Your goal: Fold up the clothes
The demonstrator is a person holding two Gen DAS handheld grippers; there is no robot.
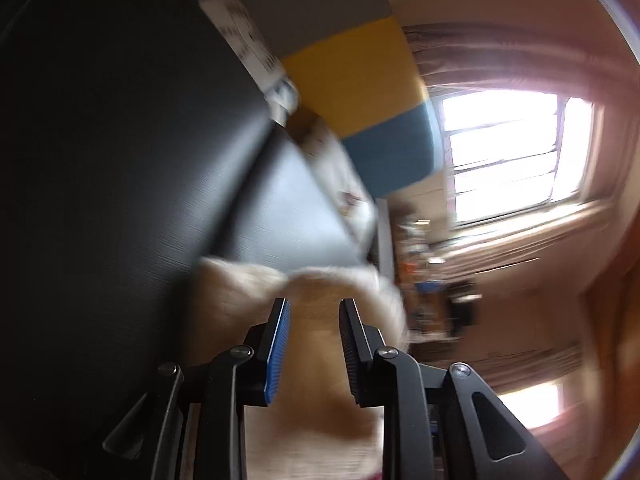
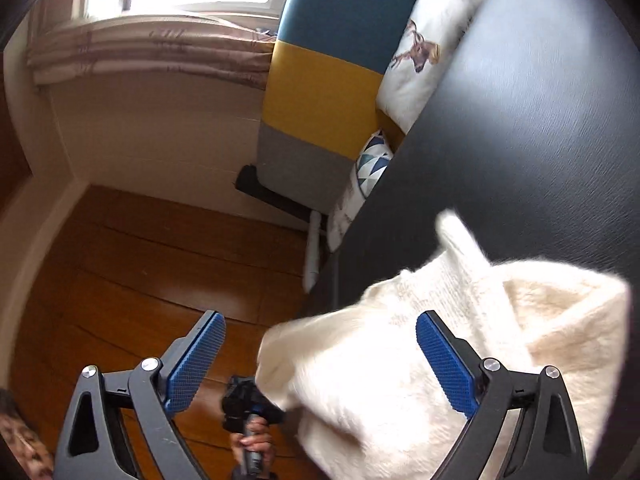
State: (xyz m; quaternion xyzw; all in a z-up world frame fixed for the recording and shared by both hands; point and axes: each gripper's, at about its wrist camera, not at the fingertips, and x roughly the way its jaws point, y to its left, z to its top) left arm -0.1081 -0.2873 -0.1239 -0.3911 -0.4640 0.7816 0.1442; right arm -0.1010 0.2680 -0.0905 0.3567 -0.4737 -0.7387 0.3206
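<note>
Black table (image 2: 520,128); cream garment (image 2: 400,360); label (image 1: 244,36) unreadable, blurred.

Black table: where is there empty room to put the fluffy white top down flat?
The black table is bare from the fluffy white top up to the deer pillow. It is crowded near the table's corner, where the top lies bunched and hangs over the edge.
</note>
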